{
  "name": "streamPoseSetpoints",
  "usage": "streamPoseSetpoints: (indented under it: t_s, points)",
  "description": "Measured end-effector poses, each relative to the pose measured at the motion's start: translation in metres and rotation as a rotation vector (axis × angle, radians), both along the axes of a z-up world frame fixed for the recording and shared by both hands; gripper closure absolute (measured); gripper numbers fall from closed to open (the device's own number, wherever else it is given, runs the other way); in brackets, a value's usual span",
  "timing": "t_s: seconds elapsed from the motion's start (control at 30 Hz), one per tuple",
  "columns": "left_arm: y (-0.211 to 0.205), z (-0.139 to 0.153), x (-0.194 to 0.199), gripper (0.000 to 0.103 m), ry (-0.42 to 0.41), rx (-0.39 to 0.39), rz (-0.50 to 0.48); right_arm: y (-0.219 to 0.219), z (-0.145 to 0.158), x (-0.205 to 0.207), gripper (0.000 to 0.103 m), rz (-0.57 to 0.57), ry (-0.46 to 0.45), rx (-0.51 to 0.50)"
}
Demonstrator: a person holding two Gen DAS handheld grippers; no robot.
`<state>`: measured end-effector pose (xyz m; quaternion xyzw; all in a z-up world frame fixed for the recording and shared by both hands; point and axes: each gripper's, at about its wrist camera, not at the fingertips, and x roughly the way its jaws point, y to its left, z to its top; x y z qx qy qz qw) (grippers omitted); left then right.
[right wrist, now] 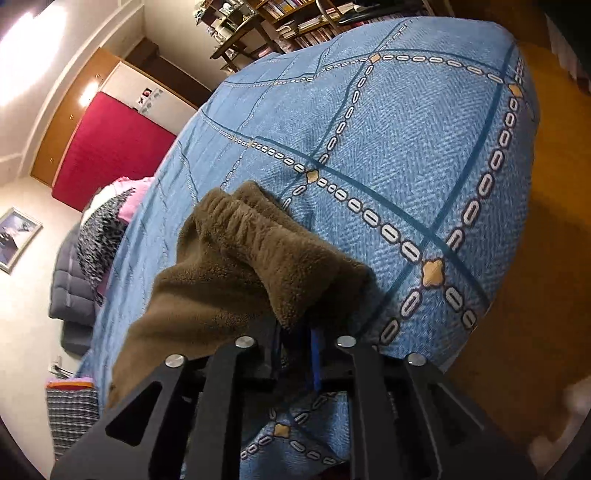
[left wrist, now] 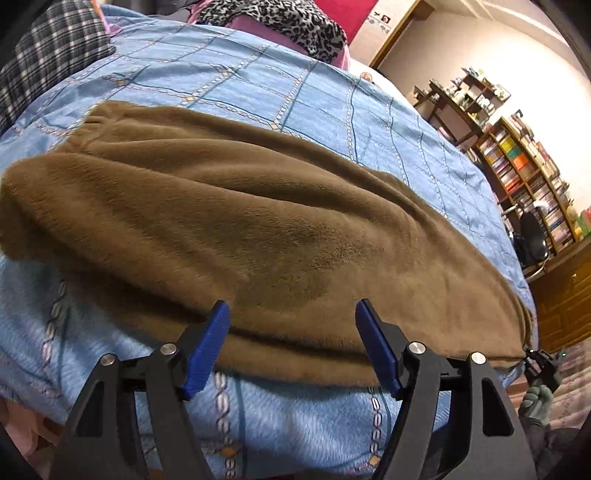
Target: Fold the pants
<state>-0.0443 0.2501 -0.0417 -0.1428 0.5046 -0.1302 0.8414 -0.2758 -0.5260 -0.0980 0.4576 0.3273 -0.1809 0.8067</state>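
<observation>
Brown fleece pants (left wrist: 258,229) lie lengthwise across the blue patterned bedspread (left wrist: 295,92), folded leg on leg. My left gripper (left wrist: 291,325) is open, its blue fingers (left wrist: 207,350) straddling the near edge of the pants around the middle. My right gripper (right wrist: 299,332) is shut on one end of the pants (right wrist: 236,266), the elastic cuff bunched and lifted above the bedspread (right wrist: 406,147). In the left wrist view the right gripper (left wrist: 543,365) shows small at the pants' far right end, near the bed's corner.
A plaid cloth (left wrist: 48,62) and a leopard-print garment (left wrist: 288,22) lie at the far side of the bed. Bookshelves (left wrist: 524,173) and a chair stand to the right. Wooden floor (right wrist: 535,258) lies beyond the bed's corner.
</observation>
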Motion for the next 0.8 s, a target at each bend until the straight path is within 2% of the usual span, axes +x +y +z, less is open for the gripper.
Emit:
streamPoseSetpoints:
  t_s: [0.07, 0.13, 0.17, 0.2, 0.37, 0.6, 0.7, 0.77, 0.8]
  points:
    - [0.008, 0.004, -0.005, 0.030, -0.006, -0.020, 0.029, -0.004, 0.005, -0.003, 0.068, 0.008, -0.032, 0.005]
    - [0.018, 0.007, -0.007, 0.028, -0.010, -0.057, 0.074, -0.005, 0.010, -0.003, 0.059, 0.010, -0.056, 0.005]
    - [0.025, 0.007, -0.009, 0.028, -0.012, -0.076, 0.098, -0.004, 0.011, 0.000, 0.057, 0.008, -0.055, 0.000]
    - [0.033, 0.007, -0.009, 0.028, -0.015, -0.106, 0.132, -0.002, 0.012, 0.002, 0.057, 0.007, -0.052, -0.009]
    - [0.053, 0.004, -0.007, 0.028, -0.007, -0.161, 0.231, 0.002, 0.009, 0.010, 0.057, -0.007, -0.048, -0.022]
    - [0.073, -0.005, 0.006, 0.027, 0.003, -0.332, 0.319, 0.010, 0.008, 0.018, 0.057, -0.012, -0.047, -0.029]
    - [0.076, -0.007, 0.014, 0.027, 0.003, -0.325, 0.370, 0.011, 0.008, 0.017, 0.057, -0.010, -0.042, -0.038]
    - [0.080, -0.009, 0.016, 0.032, 0.007, -0.324, 0.419, 0.012, 0.007, 0.019, 0.057, -0.013, -0.037, -0.047]
    - [0.084, -0.010, 0.018, 0.054, 0.019, -0.330, 0.436, 0.013, 0.007, 0.020, 0.057, -0.016, -0.034, -0.050]
